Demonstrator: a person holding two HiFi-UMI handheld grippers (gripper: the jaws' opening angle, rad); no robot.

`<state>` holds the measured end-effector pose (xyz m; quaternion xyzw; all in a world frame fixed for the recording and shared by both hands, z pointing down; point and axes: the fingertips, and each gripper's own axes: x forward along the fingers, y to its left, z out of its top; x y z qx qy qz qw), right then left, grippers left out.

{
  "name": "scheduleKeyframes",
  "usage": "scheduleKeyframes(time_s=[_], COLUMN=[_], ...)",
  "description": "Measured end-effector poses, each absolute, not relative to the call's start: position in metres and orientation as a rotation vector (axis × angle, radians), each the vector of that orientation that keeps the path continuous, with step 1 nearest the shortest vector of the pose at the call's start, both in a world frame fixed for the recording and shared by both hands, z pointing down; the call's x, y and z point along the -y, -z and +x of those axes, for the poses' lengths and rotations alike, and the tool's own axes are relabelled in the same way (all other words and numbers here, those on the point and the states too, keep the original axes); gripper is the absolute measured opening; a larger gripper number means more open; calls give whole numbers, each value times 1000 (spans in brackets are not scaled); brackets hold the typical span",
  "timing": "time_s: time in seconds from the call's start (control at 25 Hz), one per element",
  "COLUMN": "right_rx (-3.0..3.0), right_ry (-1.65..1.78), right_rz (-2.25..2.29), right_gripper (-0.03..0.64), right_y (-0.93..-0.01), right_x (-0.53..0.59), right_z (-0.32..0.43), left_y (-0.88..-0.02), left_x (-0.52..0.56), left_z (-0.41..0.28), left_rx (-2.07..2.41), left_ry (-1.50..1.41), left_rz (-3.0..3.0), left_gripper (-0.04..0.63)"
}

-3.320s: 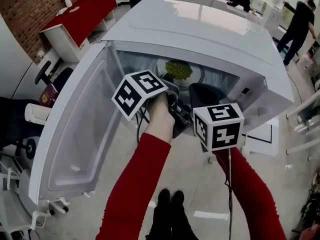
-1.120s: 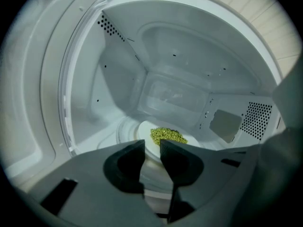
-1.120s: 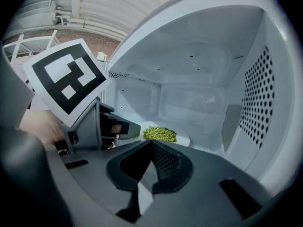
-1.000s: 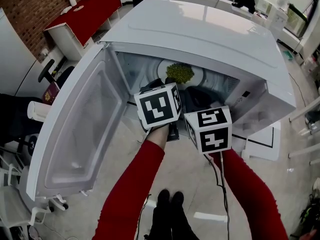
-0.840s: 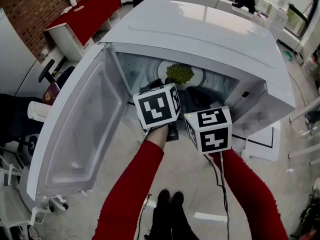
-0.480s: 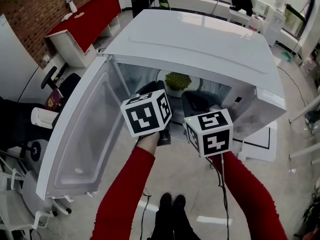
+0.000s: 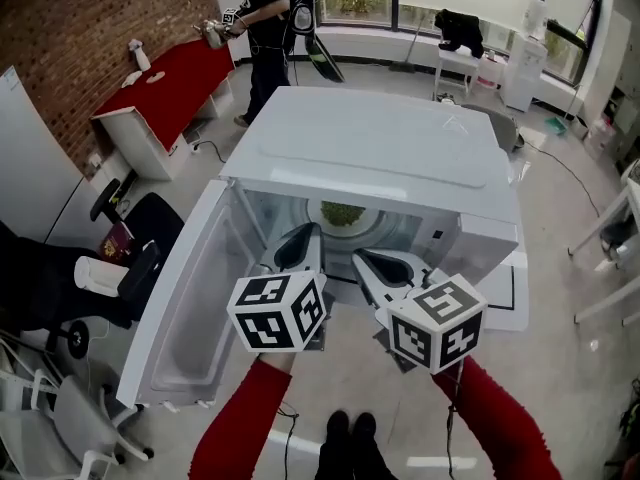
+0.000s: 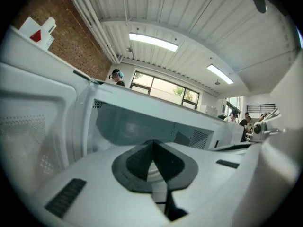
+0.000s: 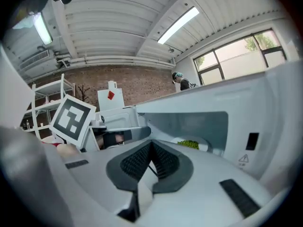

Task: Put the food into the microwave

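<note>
Change: both claws are out of the microwave [image 7: 380,158] cavity now. A second ago they were reaching in beside the plate; now they sit just outside the microwave's opening, raised and pulled back toward the person. The food [image 7: 343,213], a green heap on a white plate [image 9: 204,147], has stayed inside the microwave, toward the back of the cavity and well apart from both claws. So the placing step looks done. What's left is probably shutting the door [image 7: 190,318], which hangs wide open at the microwave's left side.

Left claw [image 7: 300,242]: pads pressed together, nothing between them, touching nothing. Right claw [image 7: 375,263]: same, pads meet and it is empty. Its own view looks past the tips into the microwave at the food. Neither claw touches the microwave or its door.
</note>
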<state>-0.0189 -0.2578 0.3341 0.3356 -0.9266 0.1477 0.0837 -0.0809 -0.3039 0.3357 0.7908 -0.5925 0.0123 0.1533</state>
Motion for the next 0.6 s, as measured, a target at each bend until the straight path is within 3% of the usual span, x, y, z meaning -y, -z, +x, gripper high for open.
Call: scheduleKeyframes(time_s=[0.6], right_rx=[2879], right_ry=[-496], right_rz=[1014], right_gripper=[14], right_y=[-291], right_x=[179], right_z=[33], left_y=[-299], left_x=[210], left_z=[-38], left_rx=[1451], left_ry=[30], left_rz=[2457], left_gripper=[9])
